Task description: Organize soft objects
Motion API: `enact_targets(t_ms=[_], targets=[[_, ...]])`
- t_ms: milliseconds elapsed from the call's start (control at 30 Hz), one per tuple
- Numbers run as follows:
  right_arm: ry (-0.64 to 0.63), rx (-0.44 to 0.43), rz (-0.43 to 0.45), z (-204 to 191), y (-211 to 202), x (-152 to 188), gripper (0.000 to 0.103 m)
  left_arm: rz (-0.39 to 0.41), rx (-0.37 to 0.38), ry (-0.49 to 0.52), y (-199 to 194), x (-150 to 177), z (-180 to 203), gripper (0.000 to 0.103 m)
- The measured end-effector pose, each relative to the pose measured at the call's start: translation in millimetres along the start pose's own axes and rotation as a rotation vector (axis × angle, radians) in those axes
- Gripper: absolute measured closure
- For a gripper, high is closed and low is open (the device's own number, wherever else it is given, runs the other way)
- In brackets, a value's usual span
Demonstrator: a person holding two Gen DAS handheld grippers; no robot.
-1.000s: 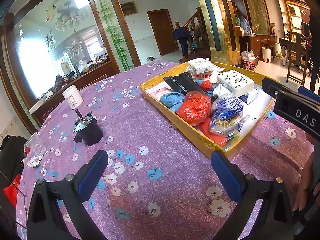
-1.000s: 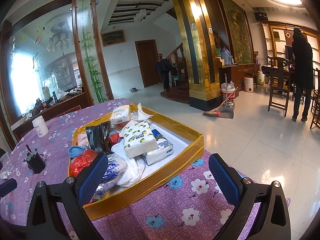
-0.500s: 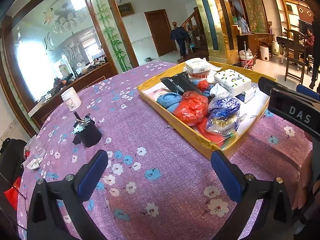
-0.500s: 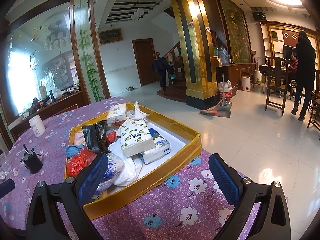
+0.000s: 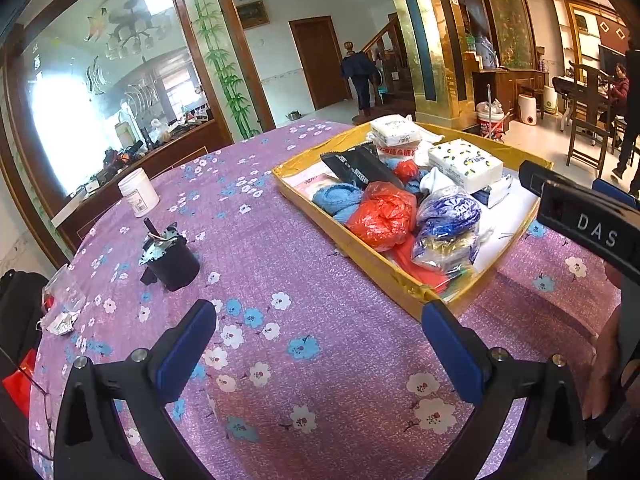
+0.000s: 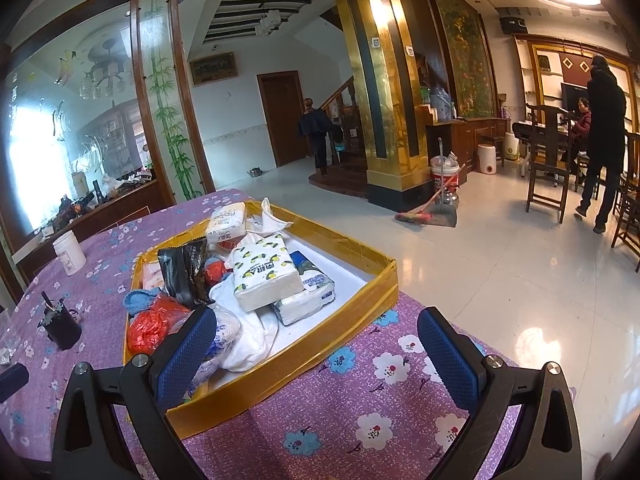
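We find both grippers spread wide and holding nothing. The left gripper [image 5: 320, 356] hangs over the purple cloth [image 5: 280, 264], just short of the tray's [image 5: 360, 256] near long wall. The right gripper [image 6: 320, 356] hangs at the tray's [image 6: 332, 356] near corner, its left finger [image 6: 184, 356] in front of the clear bag [image 6: 224, 336] that lies inside that corner; we cannot tell whether finger and bag touch.

The soft items all sit inside the tray, crowded toward one side, with bare white floor on the other. We note:
- a red bag [image 5: 382, 216] against the near long wall, beside a blue cloth [image 5: 338, 200];
- the clear bag [image 5: 448, 220], with blue print, next to the red bag and nearer the corner;
- a black pouch [image 5: 360, 168] lying tilted over the blue cloth;
- a lemon-print tissue pack [image 6: 266, 276] resting on a white cloth [image 6: 256, 328] and partly on a blue-label pack [image 6: 308, 296];
- a white tissue pack [image 6: 226, 220] at the tray's far end.

Outside the tray, on the cloth and well apart from it, stand a black cup [image 5: 172, 264] with metal bits in it and, farther off, a white jar [image 5: 138, 192].
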State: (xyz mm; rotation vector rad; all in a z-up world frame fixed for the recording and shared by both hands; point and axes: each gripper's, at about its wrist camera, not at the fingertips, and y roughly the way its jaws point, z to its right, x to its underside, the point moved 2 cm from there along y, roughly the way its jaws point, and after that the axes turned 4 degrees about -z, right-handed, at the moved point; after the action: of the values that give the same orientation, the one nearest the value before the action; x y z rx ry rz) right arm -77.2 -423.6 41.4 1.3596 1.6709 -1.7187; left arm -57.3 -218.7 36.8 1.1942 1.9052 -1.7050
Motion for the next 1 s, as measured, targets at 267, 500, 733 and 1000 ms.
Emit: enact_targets(t_ms=[267,500,733,1000], targets=[[0.006,0.029,-0.01,1.3,-0.2,-0.4,0.001,-0.004,0.011,-0.002,0.5,-2.3,-1.7,0.001],[0.012,0.036,-0.006,2.2,-1.4,-0.9,0.001,-0.001,0.015,-0.009,0.8,-3.2,-3.1,0.001],[0.015,0.035,-0.001,5.4,-2.6,0.2,0.001,0.003,0.017,-0.003,-0.3,-3.1,-2.6,0.001],[0.011,0.038,0.011,2.4,-5.1,0.3,0.001,0.012,0.025,-0.014,-2.5,-2.8,-2.1,0.001]])
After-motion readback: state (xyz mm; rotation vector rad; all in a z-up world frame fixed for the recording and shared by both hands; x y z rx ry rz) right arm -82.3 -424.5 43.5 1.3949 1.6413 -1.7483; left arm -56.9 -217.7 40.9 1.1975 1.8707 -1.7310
